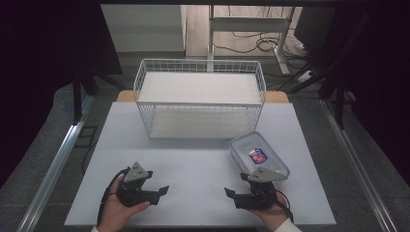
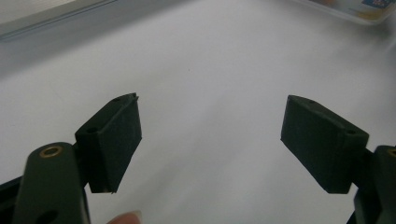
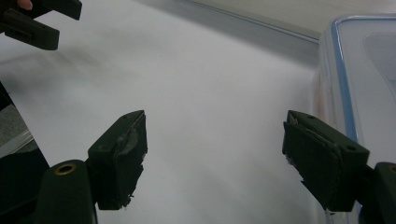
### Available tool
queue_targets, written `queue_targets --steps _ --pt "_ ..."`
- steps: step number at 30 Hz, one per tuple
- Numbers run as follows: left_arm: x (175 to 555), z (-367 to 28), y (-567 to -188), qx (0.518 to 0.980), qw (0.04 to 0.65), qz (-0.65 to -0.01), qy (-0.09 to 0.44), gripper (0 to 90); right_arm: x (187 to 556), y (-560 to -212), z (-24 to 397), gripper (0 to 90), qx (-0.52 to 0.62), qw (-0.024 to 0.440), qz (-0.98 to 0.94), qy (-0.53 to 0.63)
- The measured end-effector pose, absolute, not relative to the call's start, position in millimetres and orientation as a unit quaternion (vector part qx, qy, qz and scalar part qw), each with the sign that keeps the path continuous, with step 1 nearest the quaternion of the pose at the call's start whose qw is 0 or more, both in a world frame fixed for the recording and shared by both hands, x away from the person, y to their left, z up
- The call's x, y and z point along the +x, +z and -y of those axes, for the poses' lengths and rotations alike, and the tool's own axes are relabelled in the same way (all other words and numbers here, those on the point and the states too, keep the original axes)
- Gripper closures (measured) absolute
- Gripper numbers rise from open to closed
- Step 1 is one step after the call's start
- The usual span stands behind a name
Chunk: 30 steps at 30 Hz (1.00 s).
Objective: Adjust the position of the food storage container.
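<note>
The white rectangular worktop (image 1: pixel 193 164) carries a white wire basket with a raised shelf (image 1: pixel 200 96) at its far middle and a clear plastic lidded box with a blue seal and a red label (image 1: pixel 258 155) at the near right. The broad strip between the basket's front and the near edge is bare from the left edge across to the box, giving open room for lateral movement. The box lies close to the right edge and just right of the basket's front right corner.

Both hands rest at the near edge, forearms entering from below. The left hand (image 1: pixel 118 208) holds the left claw (image 1: pixel 162 191) low and level, pointing right towards the centre. The right hand (image 1: pixel 273 210) holds the right claw (image 1: pixel 231 194) low and level, pointing left; its body sits just near of the box.

In the left gripper view, the left claw (image 2: pixel 210 140) stands wide apart with bare worktop between the jaws. In the right gripper view, the right claw (image 3: pixel 215 156) stands wide apart, holding nothing; the box (image 3: pixel 359 70) lies close beside one jaw.
</note>
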<state>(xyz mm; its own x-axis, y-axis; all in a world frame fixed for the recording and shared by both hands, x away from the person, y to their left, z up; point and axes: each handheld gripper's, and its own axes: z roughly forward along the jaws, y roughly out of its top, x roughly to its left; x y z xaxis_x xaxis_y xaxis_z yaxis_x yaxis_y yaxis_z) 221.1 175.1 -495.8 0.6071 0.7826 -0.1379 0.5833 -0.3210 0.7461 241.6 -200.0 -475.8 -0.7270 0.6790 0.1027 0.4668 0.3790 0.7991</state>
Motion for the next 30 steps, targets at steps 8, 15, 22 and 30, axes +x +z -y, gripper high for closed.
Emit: queue_targets --steps 8,15,22,30 --pt "216 -171 -494 0.803 0.398 -0.424 0.13 20.2 241 -475 197 22.4 0.343 0.127 -0.831 0.42" --pt "214 -169 -494 0.805 0.399 -0.419 0.132 20.2 242 -474 195 23.9 0.345 0.117 -0.832 0.418" --pt "213 -170 -495 0.811 0.391 -0.413 0.137 20.2 244 -471 195 27.6 0.342 0.112 -0.833 0.421" --pt "214 -172 -496 0.808 0.393 -0.417 0.135 20.2 256 -456 196 34.3 0.347 0.124 -0.838 0.403"
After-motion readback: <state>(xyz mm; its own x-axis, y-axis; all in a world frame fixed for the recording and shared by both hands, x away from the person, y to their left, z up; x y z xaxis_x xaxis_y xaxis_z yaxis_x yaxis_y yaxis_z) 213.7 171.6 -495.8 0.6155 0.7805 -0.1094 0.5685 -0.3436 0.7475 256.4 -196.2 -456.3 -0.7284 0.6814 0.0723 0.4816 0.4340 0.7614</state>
